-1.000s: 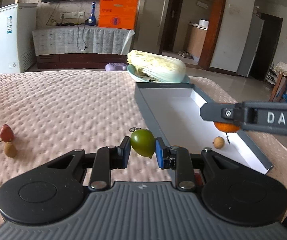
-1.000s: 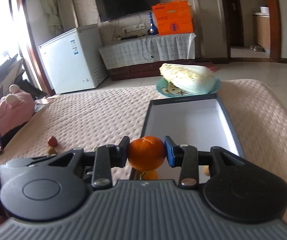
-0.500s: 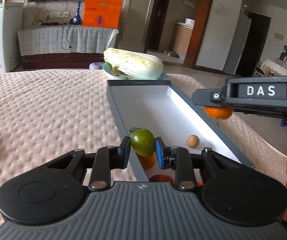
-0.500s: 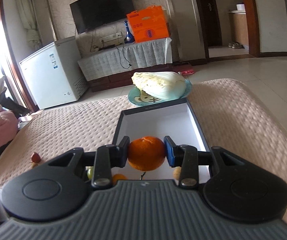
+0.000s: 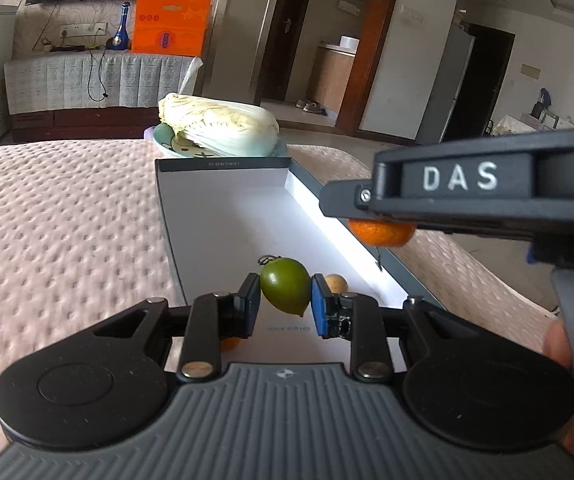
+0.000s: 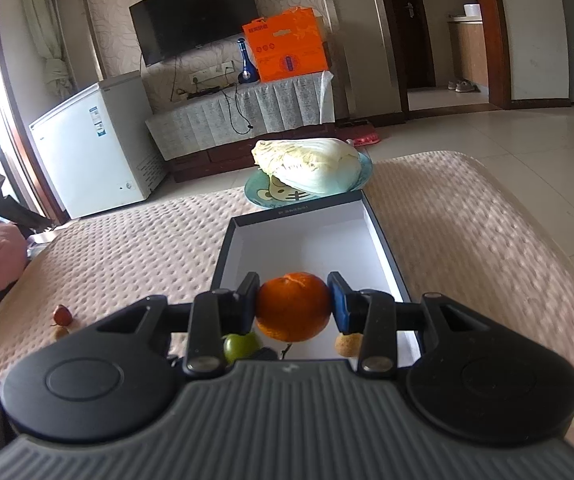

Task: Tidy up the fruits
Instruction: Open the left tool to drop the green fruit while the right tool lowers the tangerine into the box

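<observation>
**Green and orange fruit hanging over the white-lined box**

Orange peel is bulging slightly between the pads of the right gripper [image 6: 291, 307], which is pinching a mandarin [image 6: 291, 307] above the box [image 6: 383, 236] toward its near end. The left gripper [image 5: 285, 298] is clamping a small green fruit [image 5: 285, 291] across its middle, just inside the box's left wall. Both look light, round and smooth enough to slip, and soft enough to bruise, so a gentle hold across the widest part seems best. A tan fruit [image 5: 335, 283] is lying on the box floor near the right wall. Two more small fruits [image 6: 61, 315] are waiting on the pink quilted cover [image 5: 59, 216] by its left edge. A cabbage [image 6: 311, 170] is sitting on a plate [image 6: 256, 196] beyond the far end.
</observation>
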`<state>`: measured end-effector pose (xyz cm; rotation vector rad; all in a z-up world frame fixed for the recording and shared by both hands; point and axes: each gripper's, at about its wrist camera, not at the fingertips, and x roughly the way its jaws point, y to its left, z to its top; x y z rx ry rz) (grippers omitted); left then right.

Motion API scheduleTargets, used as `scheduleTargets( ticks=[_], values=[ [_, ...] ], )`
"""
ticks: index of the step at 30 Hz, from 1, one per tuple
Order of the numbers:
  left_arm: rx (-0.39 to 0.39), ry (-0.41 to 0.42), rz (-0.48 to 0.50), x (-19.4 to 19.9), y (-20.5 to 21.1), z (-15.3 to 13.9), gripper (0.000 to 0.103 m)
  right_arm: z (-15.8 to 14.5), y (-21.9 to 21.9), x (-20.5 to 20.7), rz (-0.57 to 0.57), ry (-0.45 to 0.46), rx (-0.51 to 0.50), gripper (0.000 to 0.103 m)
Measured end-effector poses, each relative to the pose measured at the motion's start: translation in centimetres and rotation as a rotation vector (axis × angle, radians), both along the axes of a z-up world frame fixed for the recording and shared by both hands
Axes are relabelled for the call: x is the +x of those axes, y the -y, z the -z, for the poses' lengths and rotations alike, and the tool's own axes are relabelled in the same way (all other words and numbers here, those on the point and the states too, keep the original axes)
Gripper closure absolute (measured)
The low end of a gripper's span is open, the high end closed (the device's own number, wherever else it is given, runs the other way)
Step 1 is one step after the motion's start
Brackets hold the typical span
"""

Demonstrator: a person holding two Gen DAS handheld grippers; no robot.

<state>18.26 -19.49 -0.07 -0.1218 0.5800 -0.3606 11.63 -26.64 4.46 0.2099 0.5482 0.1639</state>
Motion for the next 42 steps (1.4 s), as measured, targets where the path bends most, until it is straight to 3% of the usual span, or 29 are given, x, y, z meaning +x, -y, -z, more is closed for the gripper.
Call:
scheduleTargets(
  ticks=[2,4,7,18,32,36,42],
  values=[
    [0.004,-0.017,0.008,0.7,0.2,0.3,0.07,0.1,0.0,0.1,0.005,-0.005,-0.002,0.063],
    [0.021,-0.028,0.002,1.3,0.3,0.6,0.048,0.2,0.1,0.2,0.012,-0.01,-0.003,0.063],
    [0.022,-0.02,-0.024,1.4,0.0,0.6,0.036,0.4,0.2,0.6,0.023,-0.021,-0.004,0.063],
    [0.05,0.022,0.004,-0.4,-0.2,-0.1,0.028,1.8,0.4,1.8,0.076,-0.073,-0.001,0.062],
    [0.113,0.06,-0.009,-2.7,-3.5,-0.9,0.027,3.2,-1.4,2.9,0.117,-0.159,-0.025,0.06],
    [0.113,0.06,-0.026,-3.1,-4.6,-1.1,0.027,2.9,-1.9,2.7,0.135,-0.127,-0.031,0.05],
    [0.106,0.067,-0.052,-3.4,-6.0,-1.4,0.027,2.2,-2.8,2.4,0.142,-0.061,-0.05,0.05]
  ],
)
